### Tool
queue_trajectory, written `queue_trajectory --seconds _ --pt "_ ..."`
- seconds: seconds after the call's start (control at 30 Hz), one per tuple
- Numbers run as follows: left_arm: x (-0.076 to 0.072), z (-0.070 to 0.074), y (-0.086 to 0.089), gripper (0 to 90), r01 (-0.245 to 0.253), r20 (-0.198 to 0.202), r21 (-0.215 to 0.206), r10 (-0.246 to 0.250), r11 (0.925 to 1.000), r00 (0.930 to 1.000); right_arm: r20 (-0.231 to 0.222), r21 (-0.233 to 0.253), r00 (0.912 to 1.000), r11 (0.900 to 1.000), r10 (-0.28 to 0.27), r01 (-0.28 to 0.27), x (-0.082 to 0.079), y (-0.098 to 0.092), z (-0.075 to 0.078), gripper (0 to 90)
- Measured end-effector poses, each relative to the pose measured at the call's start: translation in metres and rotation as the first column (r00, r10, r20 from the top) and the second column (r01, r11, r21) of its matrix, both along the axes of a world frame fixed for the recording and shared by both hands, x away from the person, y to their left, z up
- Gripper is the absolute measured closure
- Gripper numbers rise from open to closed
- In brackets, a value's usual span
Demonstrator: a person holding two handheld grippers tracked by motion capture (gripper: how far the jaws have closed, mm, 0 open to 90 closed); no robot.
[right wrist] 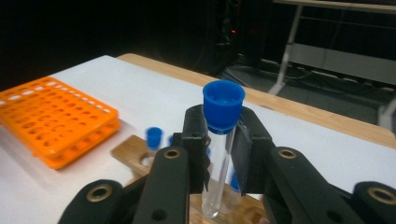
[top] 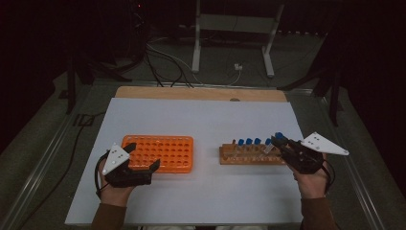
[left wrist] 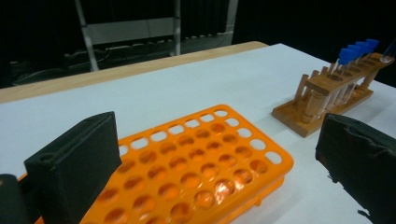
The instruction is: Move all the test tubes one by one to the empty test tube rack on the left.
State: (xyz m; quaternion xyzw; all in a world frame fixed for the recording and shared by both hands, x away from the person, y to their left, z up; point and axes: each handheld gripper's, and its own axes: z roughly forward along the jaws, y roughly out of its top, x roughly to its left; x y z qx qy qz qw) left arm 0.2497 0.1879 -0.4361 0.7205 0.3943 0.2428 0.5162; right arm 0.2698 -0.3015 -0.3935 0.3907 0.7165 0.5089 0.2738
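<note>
Clear test tube (right wrist: 217, 158) with blue cap (right wrist: 223, 105) sitting upright between jaws of right gripper (right wrist: 219, 154), jaws pinching tube just under cap. Tube hovering over right end of wooden rack (top: 251, 154), near right edge of tabletop (top: 201, 120). Three more blue-capped tubes (top: 249, 142) standing in rack. Orange rack (top: 163, 152) lying toward left edge, its holes showing empty. Left gripper (top: 142, 158) resting at orange rack's near left corner, jaws spread wide, holding nothing.

Orange rack (top: 165, 152); wooden brown rack (top: 249, 155); blue tube caps (top: 248, 141); white table (top: 201, 120).
</note>
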Motion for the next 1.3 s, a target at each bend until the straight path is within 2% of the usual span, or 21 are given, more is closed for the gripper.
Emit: queue_trajectory --seconds 0.07,0.37,0.63,0.93,1.07,1.3 --pt "0.003 0.001 -0.006 0.5 0.018 -0.002 -0.009 -0.018 0.9998 0.9998 -0.002 -0.004 0.9996 1.0 0.028 -0.028 -0.001 0.009 0.001 77.0" --pt "0.017 0.003 -0.041 0.5 0.114 -0.005 0.001 -0.114 0.9935 0.9935 -0.017 -0.005 0.9938 0.994 0.11 -0.11 0.004 0.039 0.0 76.9" --pt "0.025 0.0 -0.063 0.5 0.161 -0.009 0.007 -0.161 0.9869 0.9869 -0.025 0.002 0.9837 0.984 0.178 -0.178 0.007 0.068 0.0 76.8" --pt "0.026 -0.003 -0.075 1.3 0.192 -0.016 0.002 -0.192 0.9814 0.9813 -0.04 0.03 0.9703 0.971 0.239 -0.238 0.011 0.093 -0.002 76.8" --pt "0.026 -0.003 -0.08 1.3 0.21 -0.014 -0.001 -0.21 0.9776 0.9775 -0.047 0.023 0.9632 0.964 0.265 -0.264 0.012 0.106 -0.004 76.9" --pt "0.025 -0.002 -0.091 1.3 0.258 -0.011 -0.012 -0.258 0.966 0.966 -0.061 0.029 0.9533 0.955 0.296 -0.295 0.015 0.123 -0.008 76.8"
